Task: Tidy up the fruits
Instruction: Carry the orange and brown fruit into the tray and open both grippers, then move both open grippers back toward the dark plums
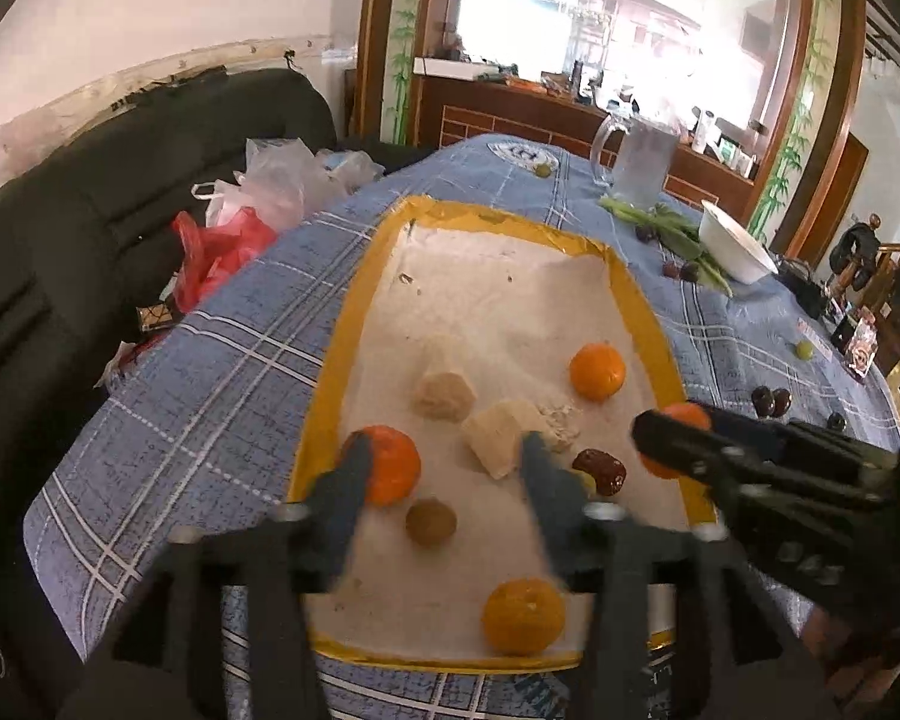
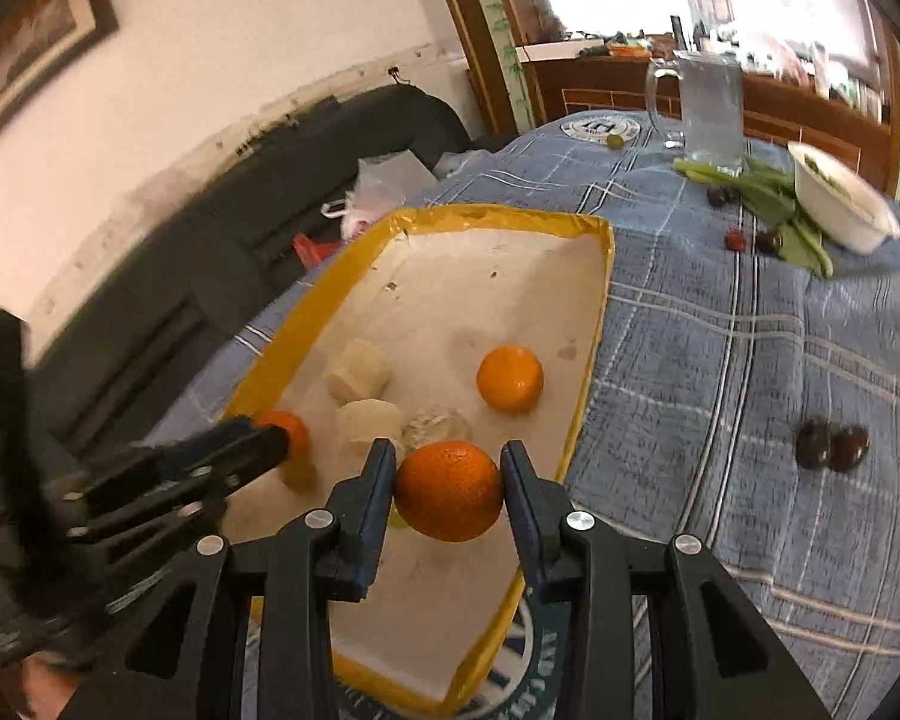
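Holding entry: one orange [image 2: 449,492] is clamped between the fingers of the right gripper [image 2: 447,489], above the near end of the yellow-rimmed tray [image 2: 594,324] on the bench [image 2: 720,360]. Left gripper [image 1: 444,468] is spread wide, nothing held, over a second orange [image 1: 393,465] in the tray. Release is best made low over bare tray floor, clear of the pale lumps [image 2: 369,420], so that rolling is limited.

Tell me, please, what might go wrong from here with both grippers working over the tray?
The right hand-held gripper pinches its orange only at the fingertips, above the tray's yellow rim; a slip could send it onto the tablecloth. The left hand-held gripper is open near another orange and could nudge the pale chunks.
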A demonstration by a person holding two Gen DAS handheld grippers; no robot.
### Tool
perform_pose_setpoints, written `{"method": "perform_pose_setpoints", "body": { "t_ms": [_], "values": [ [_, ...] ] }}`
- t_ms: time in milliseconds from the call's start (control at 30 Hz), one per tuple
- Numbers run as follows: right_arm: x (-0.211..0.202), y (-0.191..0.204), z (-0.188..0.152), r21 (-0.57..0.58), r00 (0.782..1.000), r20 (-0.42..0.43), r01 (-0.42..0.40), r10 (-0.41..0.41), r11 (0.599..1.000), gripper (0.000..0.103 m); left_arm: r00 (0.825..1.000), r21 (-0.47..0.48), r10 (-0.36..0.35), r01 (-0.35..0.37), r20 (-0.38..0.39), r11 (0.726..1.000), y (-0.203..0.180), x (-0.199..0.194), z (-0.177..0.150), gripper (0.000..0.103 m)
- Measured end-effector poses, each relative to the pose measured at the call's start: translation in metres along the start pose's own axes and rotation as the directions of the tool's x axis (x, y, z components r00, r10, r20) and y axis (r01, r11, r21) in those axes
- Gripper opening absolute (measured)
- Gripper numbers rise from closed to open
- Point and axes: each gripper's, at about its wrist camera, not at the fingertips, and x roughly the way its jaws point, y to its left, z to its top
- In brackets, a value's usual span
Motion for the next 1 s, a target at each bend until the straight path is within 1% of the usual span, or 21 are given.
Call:
{"method": "perform_pose_setpoints", "body": {
  "t_ms": [33,100,167,200,267,433,500,567,667,800,1000],
  "values": [
    [0.002,-0.001,0.000,0.001,1.000,-0.003,0.003,-0.003,1.000,0.040,1.000,0.003,0.004,-0.004,0.007,1.000,-0.001,-0.002,0.000,0.062],
    [0.003,-0.001,0.001,0.008,1.000,-0.005,-0.003,0.003,1.000,0.040,1.000,0.019,0.011,-0.011,0.014,1.000,-0.003,-0.005,0.001,0.068],
    [0.001,-0.001,0.000,0.009,1.000,0.003,-0.004,0.004,1.000,0.041,0.999,0.035,0.024,-0.025,0.023,0.999,-0.005,-0.007,0.001,0.071],
    [-0.002,-0.001,0.000,0.008,1.000,0.010,0.001,-0.001,1.000,0.041,0.999,0.045,0.031,-0.033,0.029,0.998,-0.007,-0.009,0.000,0.071],
    [-0.008,-0.003,0.000,0.012,1.000,0.027,0.005,-0.006,1.000,0.046,0.998,0.072,0.046,-0.049,0.041,0.996,-0.013,-0.011,-0.001,0.071],
    [-0.023,-0.015,-0.002,0.027,0.998,0.051,0.026,-0.027,0.999,0.048,0.993,0.153,0.079,-0.091,0.083,0.984,-0.035,-0.020,-0.006,0.073],
    [-0.029,-0.021,-0.005,0.034,0.998,0.055,0.039,-0.041,0.999,0.048,0.990,0.181,0.085,-0.104,0.109,0.978,-0.043,-0.025,-0.007,0.078],
    [-0.034,-0.028,-0.007,0.044,0.997,0.057,0.044,-0.047,0.998,0.048,0.988,0.200,0.089,-0.114,0.129,0.973,-0.049,-0.030,-0.007,0.079],
    [-0.042,-0.040,-0.012,0.058,0.996,0.061,0.061,-0.065,0.996,0.048,0.986,0.228,0.086,-0.118,0.145,0.966,-0.060,-0.036,-0.008,0.079],
    [-0.051,-0.057,-0.018,0.082,0.995,0.062,0.078,-0.083,0.994,0.048,0.986,0.246,0.081,-0.116,0.147,0.962,-0.070,-0.038,-0.010,0.079],
    [-0.074,-0.087,-0.027,0.123,0.989,0.080,0.113,-0.123,0.986,0.049,0.992,0.255,0.043,-0.072,0.119,0.964,-0.076,-0.037,-0.007,0.079]
  ]
}}
